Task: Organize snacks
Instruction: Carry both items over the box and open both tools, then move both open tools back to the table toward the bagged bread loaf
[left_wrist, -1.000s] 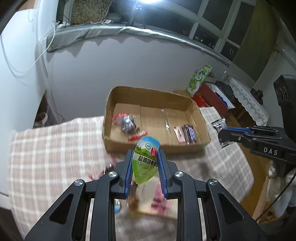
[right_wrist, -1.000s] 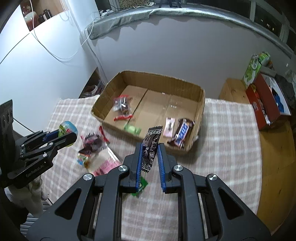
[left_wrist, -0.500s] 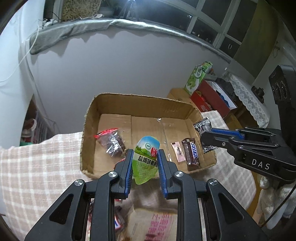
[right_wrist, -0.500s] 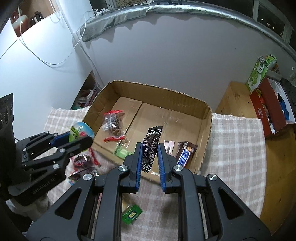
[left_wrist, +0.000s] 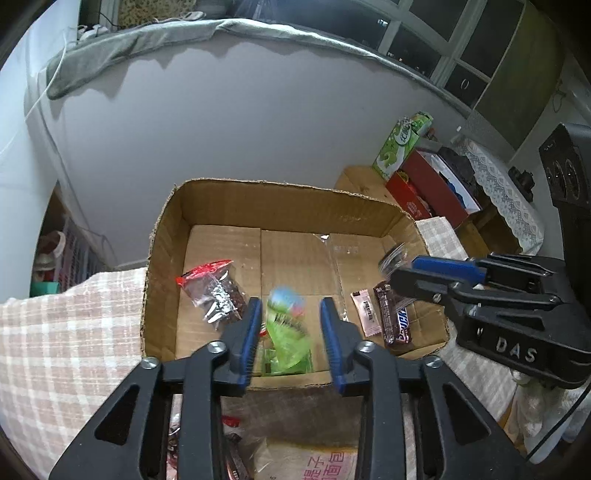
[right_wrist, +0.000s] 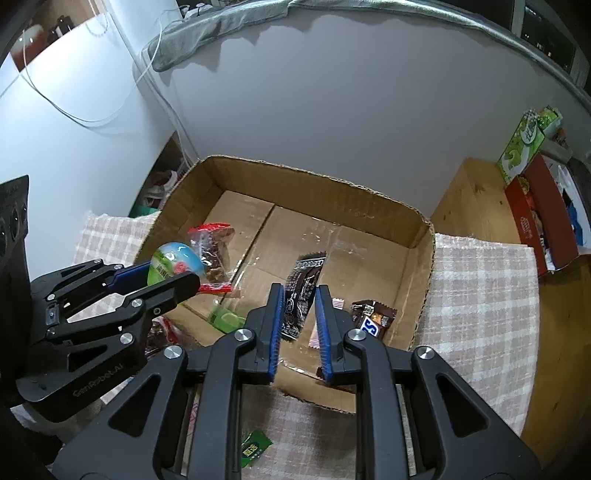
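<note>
An open cardboard box (left_wrist: 166, 236) (right_wrist: 421, 266) sits on the checked cloth. My left gripper (left_wrist: 290, 332) is open over the box's near edge; the green snack packet (left_wrist: 286, 317) is blurred between its fingers, dropping free. In the right wrist view the packet (right_wrist: 173, 264) still shows at the left gripper's tips. My right gripper (right_wrist: 299, 325) is over the box with a black snack wrapper (right_wrist: 303, 291) between its fingers; its jaws have widened. The box holds a red-topped bag (left_wrist: 214, 288), a pink sachet (left_wrist: 365, 314) and a Snickers bar (left_wrist: 395, 321) (right_wrist: 373, 321).
More snacks lie on the cloth near me: a pink printed bag (left_wrist: 306, 458), a small green packet (right_wrist: 255, 448) and red wrappers (left_wrist: 229, 424). A wooden side table (right_wrist: 476, 206) with a red box (right_wrist: 535, 218) and green carton (left_wrist: 400, 144) stands at the right.
Both grippers moved forward over the box. My left gripper opened and let go of the green packet, which is falling. My right gripper's jaws widened around the black wrapper.
</note>
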